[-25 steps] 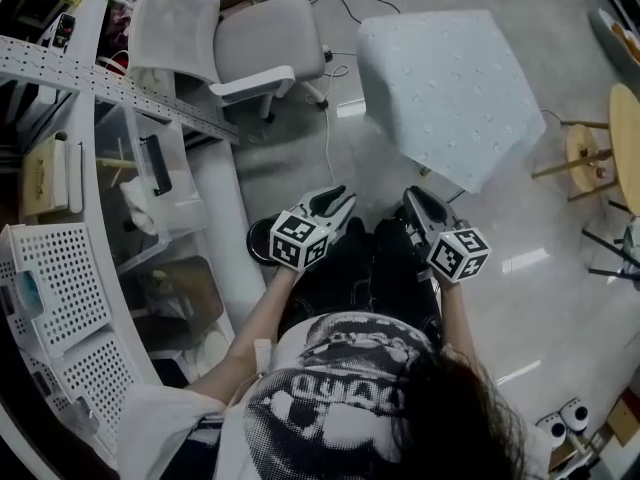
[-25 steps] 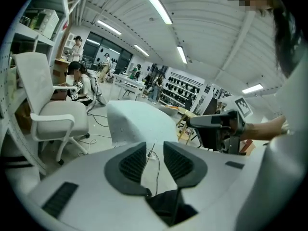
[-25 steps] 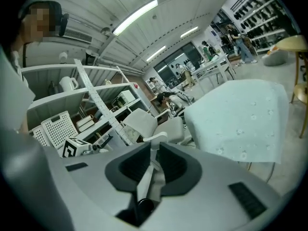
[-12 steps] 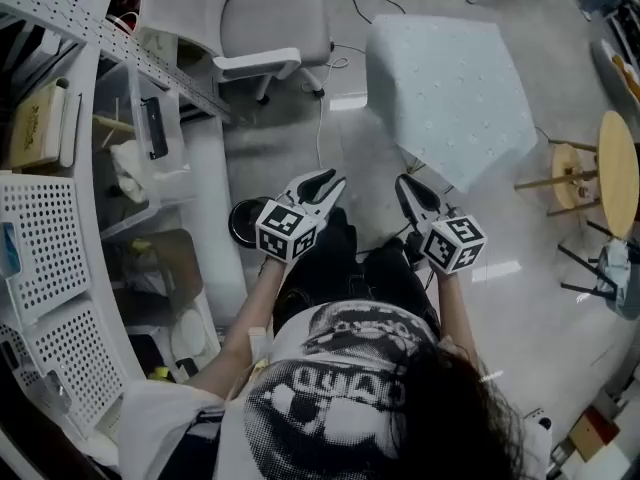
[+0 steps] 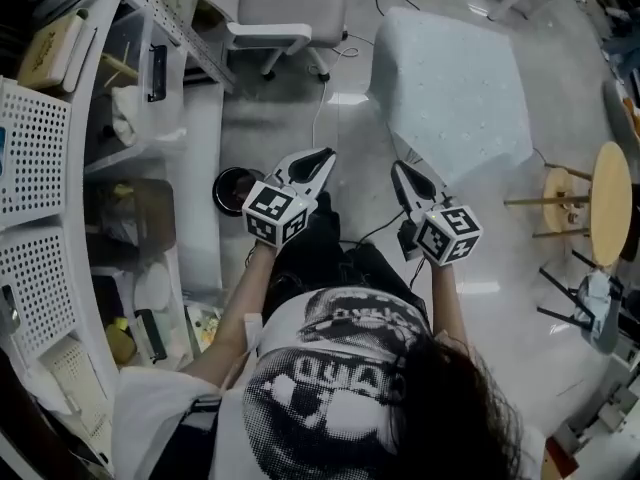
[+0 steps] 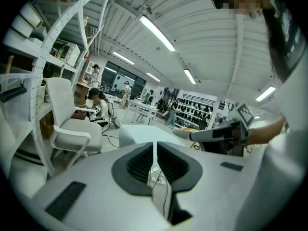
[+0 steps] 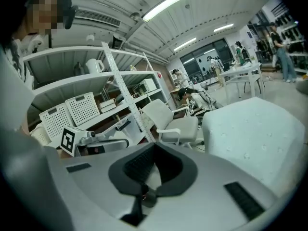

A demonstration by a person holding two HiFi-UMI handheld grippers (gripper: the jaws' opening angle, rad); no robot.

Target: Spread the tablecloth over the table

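Ahead of the person, across a stretch of glossy grey floor, the pale blue dotted fabric tablecloth point(image 5: 450, 88) lies draped over the counter, covering its top and hanging down every side that shows. Both grippers are held level with each other, well apart from the cloth and pointing towards it. The left gripper point(image 5: 322, 155) has just been closing: its dark ribbed fingers point(image 6: 137, 162) stand almost together, with a thin slit left between them and nothing caught in it. The right gripper point(image 5: 397, 167) has just been closing too, and its fingers point(image 7: 139, 165) meet with nothing between them. Along the left side runs a white metal shelving rack point(image 5: 190, 43). White perforated plastic baskets point(image 5: 35, 148) sit on it; what they hold does not show. Next to them a clear plastic bin with a black handle point(image 5: 170, 103) holds a few wooden sticks and a crumpled white thing. A second clear plastic bin point(image 5: 140, 190) holds something brown that cannot be made out. On the floor by the rack's foot stands a round black container point(image 5: 232, 186), its inside too dark to read. A white office chair with a grey seat point(image 5: 290, 3) stands beyond it, to the left of the covered counter.
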